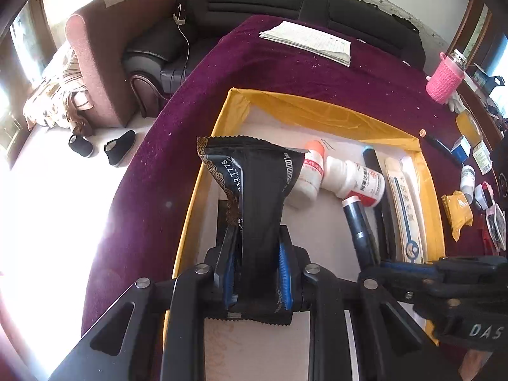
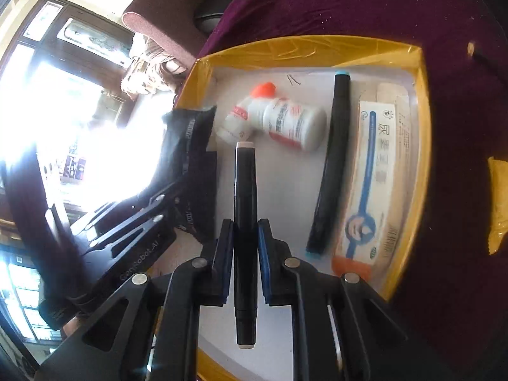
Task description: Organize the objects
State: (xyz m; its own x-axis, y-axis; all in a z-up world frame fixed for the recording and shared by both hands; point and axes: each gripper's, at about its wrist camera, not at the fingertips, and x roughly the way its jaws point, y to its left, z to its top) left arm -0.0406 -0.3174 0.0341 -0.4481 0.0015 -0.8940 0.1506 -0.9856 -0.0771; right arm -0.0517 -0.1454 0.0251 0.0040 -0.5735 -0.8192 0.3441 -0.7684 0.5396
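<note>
The left tongs [image 1: 258,263] were clenched on a black foil packet [image 1: 254,190], which stood up from the blue pads over the left end of a yellow-walled box [image 1: 333,114]. The right tongs [image 2: 244,247] gripped a black marker [image 2: 244,222] by its middle, the pale-capped end pointing into the box, above its white floor.

Inside the box, two white pill bottles [image 2: 279,120] lay on their sides just beyond the marker's tip, one with an orange cap, the two touching. To their right a second, longer black marker [image 2: 330,165] with blue-green ends lay along the box, just beside a white and blue ointment carton [image 2: 374,171] against the right wall.

The box sat on a tabletop covered in purple velvet cloth [image 1: 285,73]. Beyond the box lay a stack of papers [image 1: 311,43]; to the right of it stood a bottle in a pink knitted sleeve [image 1: 446,77], with small packets and boxes [image 1: 470,171] scattered nearer. Past the tabletop stood a dark sofa [image 1: 254,3], and a pair of black shoes [image 1: 101,147] rested on the floor.
</note>
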